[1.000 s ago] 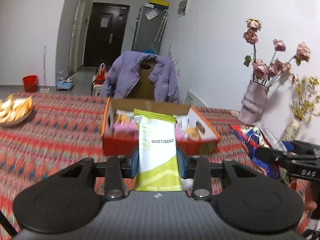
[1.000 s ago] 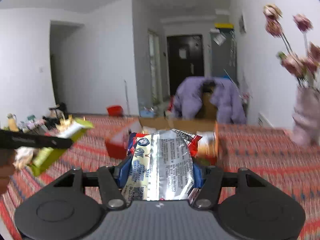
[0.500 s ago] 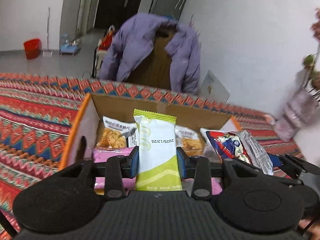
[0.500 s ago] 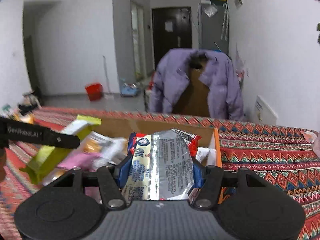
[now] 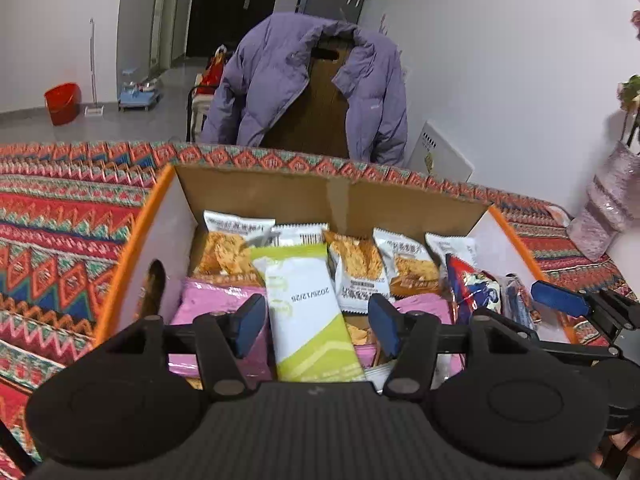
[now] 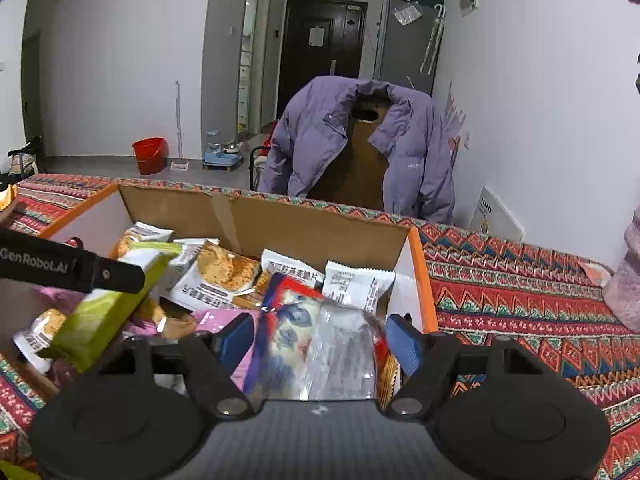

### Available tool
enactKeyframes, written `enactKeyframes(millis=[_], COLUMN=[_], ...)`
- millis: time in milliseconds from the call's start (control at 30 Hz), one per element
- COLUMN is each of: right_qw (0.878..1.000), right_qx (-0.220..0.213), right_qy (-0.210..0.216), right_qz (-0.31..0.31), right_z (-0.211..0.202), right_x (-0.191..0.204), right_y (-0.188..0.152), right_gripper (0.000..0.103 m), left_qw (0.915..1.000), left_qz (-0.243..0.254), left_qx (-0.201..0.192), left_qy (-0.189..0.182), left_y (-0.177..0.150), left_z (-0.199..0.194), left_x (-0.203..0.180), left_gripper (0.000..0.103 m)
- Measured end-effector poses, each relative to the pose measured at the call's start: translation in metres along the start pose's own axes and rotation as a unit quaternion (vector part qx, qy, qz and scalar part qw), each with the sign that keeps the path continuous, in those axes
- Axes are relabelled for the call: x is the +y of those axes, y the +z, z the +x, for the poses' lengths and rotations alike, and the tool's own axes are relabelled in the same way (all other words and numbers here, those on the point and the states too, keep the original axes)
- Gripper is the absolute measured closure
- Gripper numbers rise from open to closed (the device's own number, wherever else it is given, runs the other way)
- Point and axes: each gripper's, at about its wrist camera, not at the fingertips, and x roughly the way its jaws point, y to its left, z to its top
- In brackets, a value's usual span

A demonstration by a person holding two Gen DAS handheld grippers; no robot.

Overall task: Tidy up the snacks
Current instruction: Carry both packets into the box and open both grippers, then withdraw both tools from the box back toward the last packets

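Both grippers hang over the open cardboard box (image 5: 256, 196), which stands on a worktop (image 5: 60, 216) covered with a red patterned cloth.

The left gripper (image 5: 316, 322) has its jaws apart; they have just been opening. The green-and-white snack packet (image 5: 306, 312) lies between the blue pads (image 5: 250, 322) with a clear gap on each side, so neither pad presses on it. Its far end leans over the packets already in the box, near the middle.

The right gripper (image 6: 320, 338) also has its jaws spread, and they too have just been opening. The red, blue and silver snack bag (image 6: 316, 340) sits between the pads (image 6: 404, 344) without being squeezed, at the right end of the box close to the orange-edged right wall (image 6: 420, 276).

Inside the box lie white packets printed with golden crackers (image 5: 358, 268) along the far side and pink packets (image 5: 216, 300) nearer the front. From the right wrist view the left gripper's black finger crosses in from the left above the green packet.

Beyond the worktop a purple jacket (image 6: 320, 136) hangs over a brown chair back, and a red bucket (image 6: 149, 154) stands on the floor farther back to the left. A pale vase (image 5: 612, 200) stands at the far right of the worktop.
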Motion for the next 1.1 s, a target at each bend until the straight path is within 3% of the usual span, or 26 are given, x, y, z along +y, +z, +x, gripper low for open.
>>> enactKeyframes(millis=[267,467,733,867,1100], right_qw=[0.999,0.996,0.99,0.989,0.988], right_qx=[-0.039,-0.089,-0.132,-0.141,-0.139], right_qy=[0.006,0.019,0.032,0.044,0.061], right_qz=[-0.011,-0.018,-0.023,-0.023,-0.032], right_z=[-0.067,-0.136,-0.229,-0.268,-0.316], right_x=[-0.007,-0.01,-0.007,-0.002,0.015], right_y=[0.023,0.016,-0.028,-0.063,-0.123], right_gripper=[0.025,0.023,0.017,0.014,0.011], left_qw=[0.9983,0.995,0.9839,0.9831,0.9785], left_qz=[0.036,0.053,0.1,0.096,0.104], left_qx=[-0.046,-0.083,-0.147,-0.155,-0.169], left_qy=[-0.003,0.016,0.017,0.011,0.053], left_y=[0.008,-0.015,-0.091,-0.137,-0.216], left_z=[-0.078,-0.145,-0.246,-0.279,-0.318], left_x=[-0.006,-0.002,-0.009,-0.012,-0.027], left_gripper=[0.034,0.028,0.017,0.013,0.01])
